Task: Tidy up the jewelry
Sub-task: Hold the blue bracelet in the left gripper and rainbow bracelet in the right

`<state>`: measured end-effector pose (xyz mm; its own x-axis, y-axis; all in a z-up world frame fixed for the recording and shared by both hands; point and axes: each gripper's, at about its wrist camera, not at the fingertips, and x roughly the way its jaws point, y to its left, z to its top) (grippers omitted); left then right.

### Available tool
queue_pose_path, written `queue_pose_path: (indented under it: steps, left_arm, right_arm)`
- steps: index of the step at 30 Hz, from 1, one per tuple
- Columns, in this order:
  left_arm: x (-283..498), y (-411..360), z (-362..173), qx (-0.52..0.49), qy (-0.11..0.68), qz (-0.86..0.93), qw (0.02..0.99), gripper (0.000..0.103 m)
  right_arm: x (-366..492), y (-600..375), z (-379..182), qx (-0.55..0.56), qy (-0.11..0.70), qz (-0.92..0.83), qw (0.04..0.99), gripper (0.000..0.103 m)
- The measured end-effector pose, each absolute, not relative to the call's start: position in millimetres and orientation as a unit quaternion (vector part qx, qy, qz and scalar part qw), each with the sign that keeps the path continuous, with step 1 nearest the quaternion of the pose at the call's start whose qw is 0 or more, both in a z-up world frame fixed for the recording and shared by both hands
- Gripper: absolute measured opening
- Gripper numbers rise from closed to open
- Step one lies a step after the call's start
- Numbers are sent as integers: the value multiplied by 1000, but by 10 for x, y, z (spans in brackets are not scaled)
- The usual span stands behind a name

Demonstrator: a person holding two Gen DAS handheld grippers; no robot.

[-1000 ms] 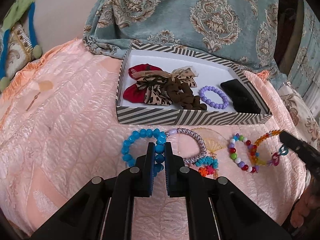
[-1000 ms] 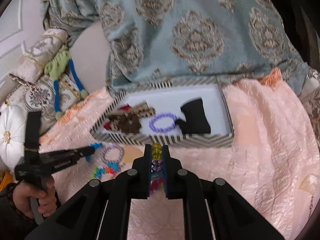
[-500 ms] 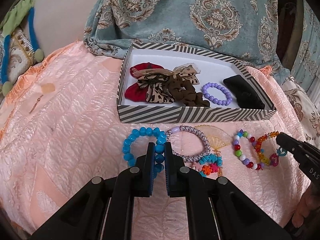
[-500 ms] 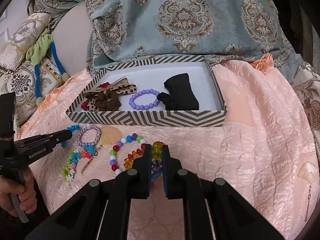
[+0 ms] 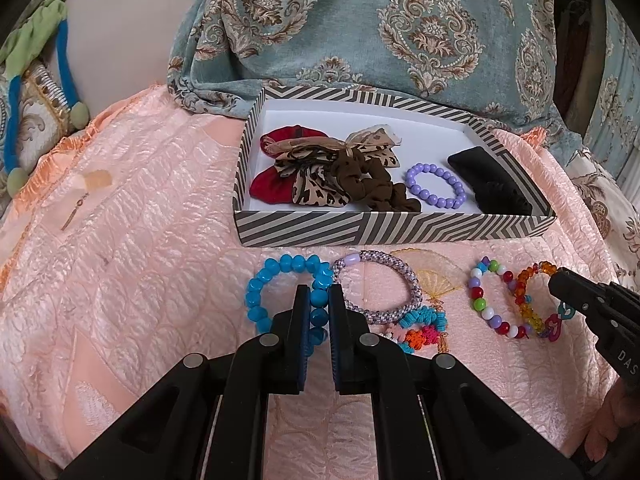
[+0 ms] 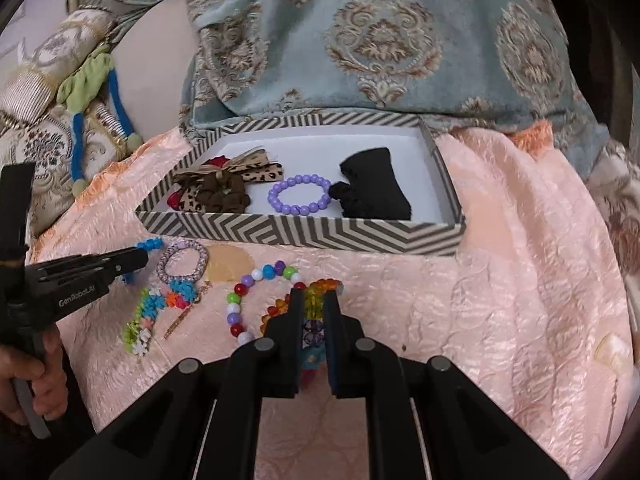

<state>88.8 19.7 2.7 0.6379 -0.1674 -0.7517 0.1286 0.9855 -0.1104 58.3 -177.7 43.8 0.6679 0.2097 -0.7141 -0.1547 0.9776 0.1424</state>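
Left gripper [image 5: 319,312] is clamped on the blue bracelet [image 5: 280,280]; right gripper [image 6: 313,312] is clamped on the amber bracelet [image 6: 316,300]. Lifting the amber one may drag the touching multicolour bracelet [image 6: 248,300]; either could slip before reaching the box [image 6: 304,236].

The peach bedspread [image 5: 132,264] is quilted cloth with a satin sheen. On it sits a striped cardboard box [image 5: 360,232], matt outside with a smooth white paper floor. Inside the box lie soft matt fabric scrunchies [image 5: 340,180], a glossy lilac bead bracelet [image 5: 436,184] and a dull black cloth piece [image 5: 492,188]. In front of the box, the blue bead bracelet [image 5: 276,292] shines like polished plastic, and the orange faceted bead bracelet [image 6: 316,300] looks translucent and glassy. Behind the box, the teal damask fabric [image 5: 400,32] has a velvety nap.
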Motion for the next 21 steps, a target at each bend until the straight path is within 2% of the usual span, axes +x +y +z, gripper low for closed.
queue_pose_path:
  steps: [21]
  left_arm:
    - [874,186,23,-17,417,-83,905,0]
  right_arm:
    - [539,-1664,488,0,387,107,916,9]
